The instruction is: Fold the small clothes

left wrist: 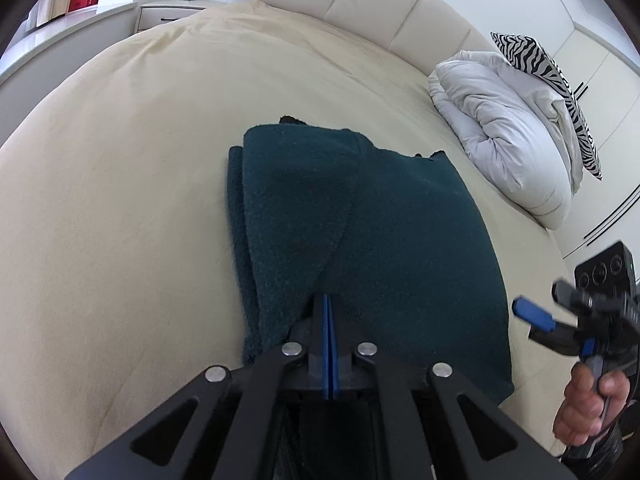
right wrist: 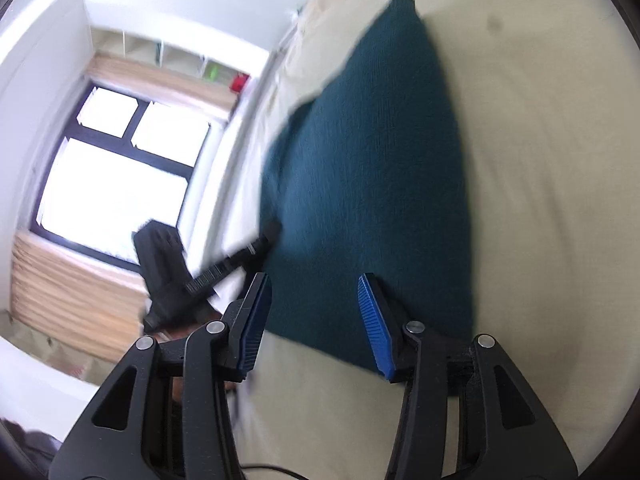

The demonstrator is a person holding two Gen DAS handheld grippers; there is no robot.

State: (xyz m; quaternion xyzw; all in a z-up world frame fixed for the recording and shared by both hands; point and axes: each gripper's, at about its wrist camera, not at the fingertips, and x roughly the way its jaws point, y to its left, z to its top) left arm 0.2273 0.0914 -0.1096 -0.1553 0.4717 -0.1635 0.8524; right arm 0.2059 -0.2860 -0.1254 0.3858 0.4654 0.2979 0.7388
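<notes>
A dark teal knitted garment (left wrist: 360, 232) lies partly folded on the cream bed sheet (left wrist: 120, 200). A flap is folded over its left half. My left gripper (left wrist: 328, 304) is shut, its blue pads pressed together on the near edge of that flap. My right gripper (right wrist: 316, 300) is open and empty, hovering above the garment's (right wrist: 368, 160) near edge. It also shows at the right edge of the left wrist view (left wrist: 536, 316), held in a hand. The left gripper (right wrist: 272, 232) appears in the right wrist view at the garment's left side.
A white duvet (left wrist: 508, 132) and a zebra-print pillow (left wrist: 560, 92) are piled at the bed's far right by the cream headboard (left wrist: 380, 4). A nightstand (left wrist: 168, 12) stands behind the bed. A window (right wrist: 112, 168) and shelves are beyond the bed edge.
</notes>
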